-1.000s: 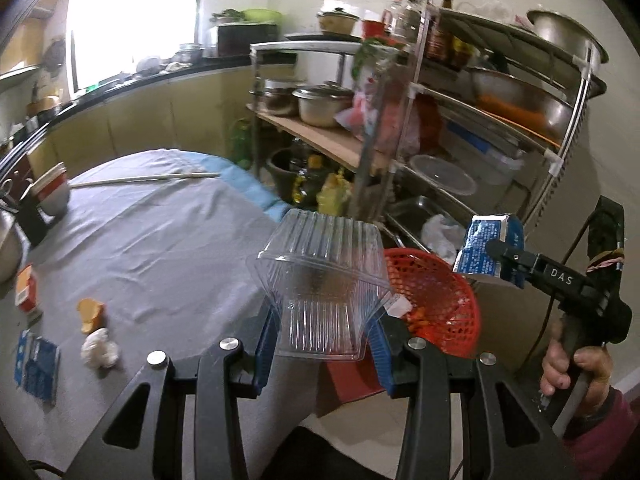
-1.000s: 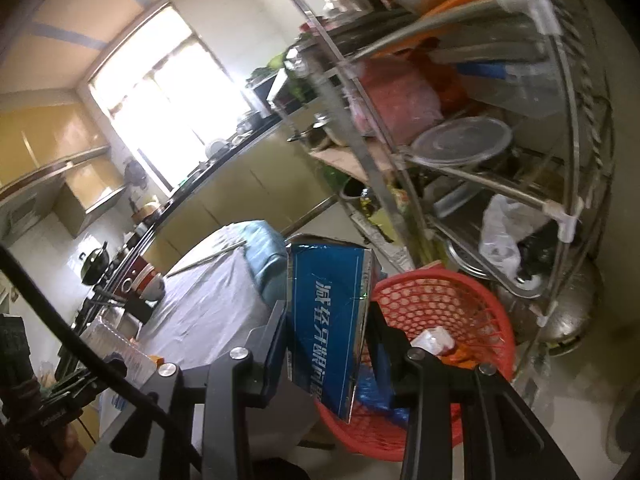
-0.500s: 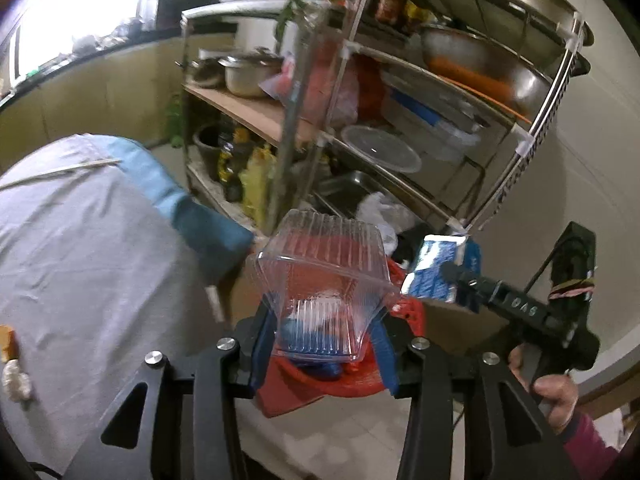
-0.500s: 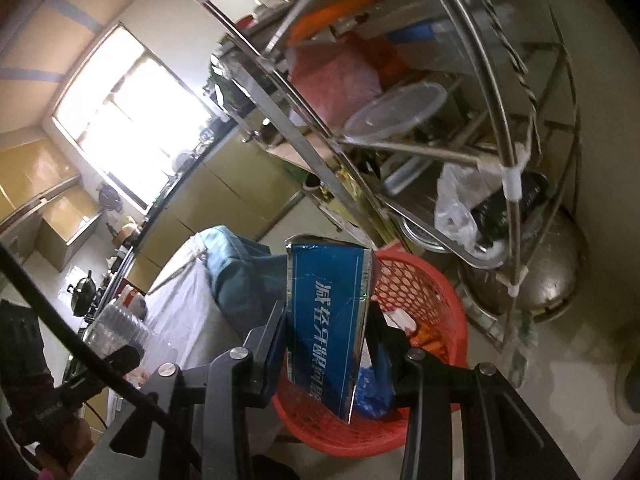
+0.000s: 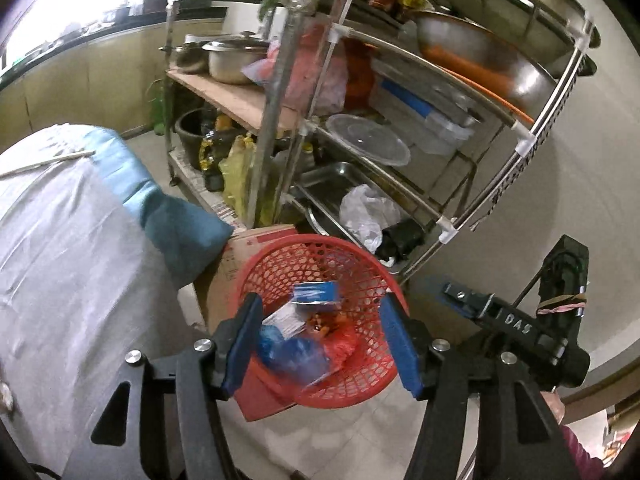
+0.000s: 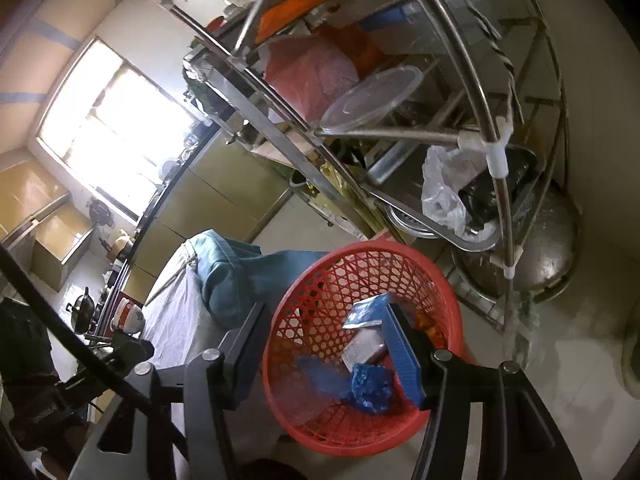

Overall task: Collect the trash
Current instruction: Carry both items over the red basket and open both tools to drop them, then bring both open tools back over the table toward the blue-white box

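A red mesh basket (image 5: 362,258) (image 6: 404,258) stands on the floor between the table and a steel rack. A blue carton (image 5: 317,293) (image 6: 366,312), a clear plastic tub (image 5: 294,354) seen as a blur, and other scraps lie inside it. My left gripper (image 5: 322,342) is open and empty just above the basket. My right gripper (image 6: 326,350) is open and empty over the basket; it also shows in the left wrist view (image 5: 466,300) at the right.
A steel rack (image 5: 400,128) with pots, bowls and bags stands behind the basket. A table with a grey cloth (image 5: 68,248) is at the left, a cardboard box (image 5: 256,248) under the basket's side. A metal pot (image 6: 548,248) sits on the floor.
Both grippers opened above the basket. The clear tub left the left gripper and the blue carton left the right gripper; both now lie in the basket.
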`<state>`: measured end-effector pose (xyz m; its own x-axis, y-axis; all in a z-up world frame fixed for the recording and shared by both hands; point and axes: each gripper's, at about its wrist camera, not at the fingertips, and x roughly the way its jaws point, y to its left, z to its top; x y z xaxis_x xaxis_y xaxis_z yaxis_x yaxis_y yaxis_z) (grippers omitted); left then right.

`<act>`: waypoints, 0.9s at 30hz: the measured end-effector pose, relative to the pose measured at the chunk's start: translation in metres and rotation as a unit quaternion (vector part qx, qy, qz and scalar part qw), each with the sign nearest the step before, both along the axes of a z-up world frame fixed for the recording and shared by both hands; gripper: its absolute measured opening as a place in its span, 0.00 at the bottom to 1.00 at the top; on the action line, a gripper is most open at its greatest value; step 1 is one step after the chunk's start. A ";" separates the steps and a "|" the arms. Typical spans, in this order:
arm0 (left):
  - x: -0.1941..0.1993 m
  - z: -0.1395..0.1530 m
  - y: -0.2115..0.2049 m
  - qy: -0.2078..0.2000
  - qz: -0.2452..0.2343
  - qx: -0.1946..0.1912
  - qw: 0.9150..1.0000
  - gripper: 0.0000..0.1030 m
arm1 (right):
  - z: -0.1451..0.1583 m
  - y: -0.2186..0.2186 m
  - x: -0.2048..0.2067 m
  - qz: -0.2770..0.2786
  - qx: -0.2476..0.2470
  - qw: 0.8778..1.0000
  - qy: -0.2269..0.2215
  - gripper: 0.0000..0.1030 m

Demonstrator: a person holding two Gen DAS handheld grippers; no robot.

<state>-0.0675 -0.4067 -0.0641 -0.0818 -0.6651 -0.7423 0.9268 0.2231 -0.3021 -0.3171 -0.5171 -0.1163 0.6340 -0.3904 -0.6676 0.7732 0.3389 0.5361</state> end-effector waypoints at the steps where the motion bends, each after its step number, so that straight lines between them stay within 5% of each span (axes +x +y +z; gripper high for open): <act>1: 0.003 0.000 0.006 0.002 0.006 0.002 1.000 0.60 | 0.002 0.002 0.002 0.003 -0.002 1.000 -0.003 0.60; 6: 0.014 -0.003 0.048 -0.004 0.029 0.014 0.999 0.60 | 0.016 0.014 0.019 0.034 -0.026 0.999 -0.007 0.60; 12: 0.023 -0.002 0.131 -0.095 0.077 0.023 0.992 0.63 | 0.033 0.040 0.058 0.088 -0.049 0.995 -0.010 0.60; 21: 0.070 0.002 0.252 -0.140 0.214 0.031 0.966 0.69 | 0.038 0.097 0.133 0.185 -0.056 0.981 0.004 0.60; 27: 0.104 0.000 0.321 -0.147 0.308 0.036 0.939 0.69 | 0.042 0.143 0.177 0.247 -0.069 0.966 0.018 0.60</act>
